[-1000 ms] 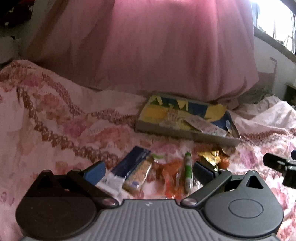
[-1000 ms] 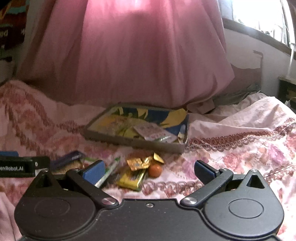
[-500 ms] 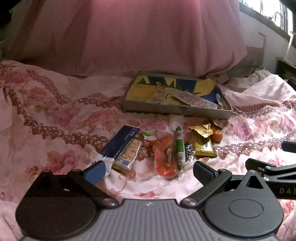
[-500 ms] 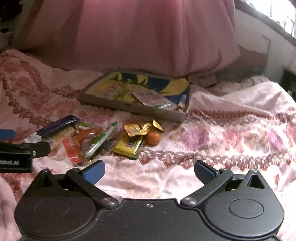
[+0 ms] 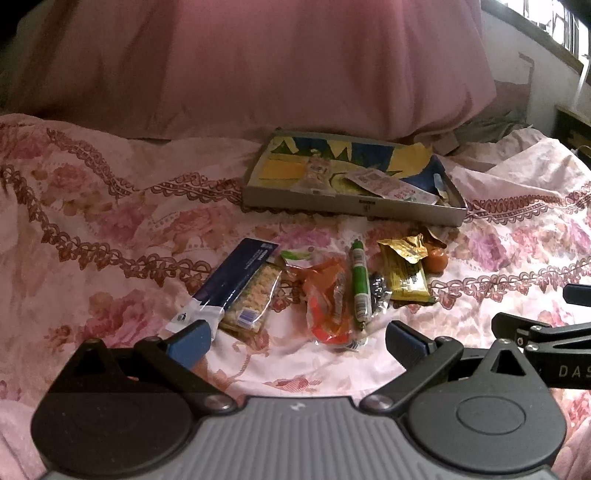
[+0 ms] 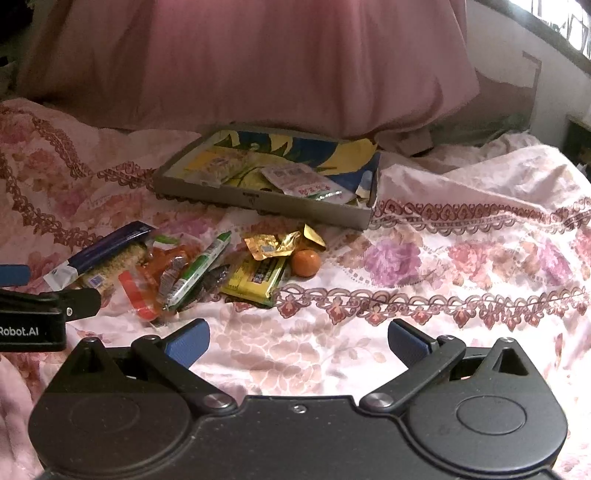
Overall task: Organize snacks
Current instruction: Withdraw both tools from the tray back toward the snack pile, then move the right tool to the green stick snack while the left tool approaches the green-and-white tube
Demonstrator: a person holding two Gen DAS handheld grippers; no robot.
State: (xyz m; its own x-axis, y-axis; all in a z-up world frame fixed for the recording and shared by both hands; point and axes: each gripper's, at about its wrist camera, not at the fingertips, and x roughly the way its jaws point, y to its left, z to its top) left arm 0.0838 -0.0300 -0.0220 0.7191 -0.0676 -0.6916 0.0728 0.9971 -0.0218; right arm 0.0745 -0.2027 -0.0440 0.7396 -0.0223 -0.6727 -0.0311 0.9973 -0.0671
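Observation:
Loose snacks lie in a row on the floral bedspread: a dark blue packet (image 5: pixel 238 278) (image 6: pixel 107 245), a clear cracker pack (image 5: pixel 255 297), an orange packet (image 5: pixel 327 306) (image 6: pixel 155 275), a green stick (image 5: pixel 360 282) (image 6: pixel 201 264), a yellow bar (image 5: pixel 406 277) (image 6: pixel 258 277), gold wrappers (image 6: pixel 280 242) and a small orange (image 5: pixel 436 258) (image 6: pixel 306 262). Behind them sits a shallow cardboard box (image 5: pixel 351 205) (image 6: pixel 266 205) with a few packets inside. My left gripper (image 5: pixel 297 339) hovers open just short of the row. My right gripper (image 6: pixel 297 338) is open over bare bedspread, right of the snacks.
A large pink pillow (image 5: pixel 258 66) rises behind the box. A wall and a bright window (image 6: pixel 561 22) are at the far right. Rumpled bedspread (image 6: pixel 461 258) stretches to the right of the snacks. Each gripper shows at the edge of the other's view.
Both grippers have drawn back and tilted down, so the snack row sits farther ahead and more of the bedspread shows. Both stay open. No snack has moved.

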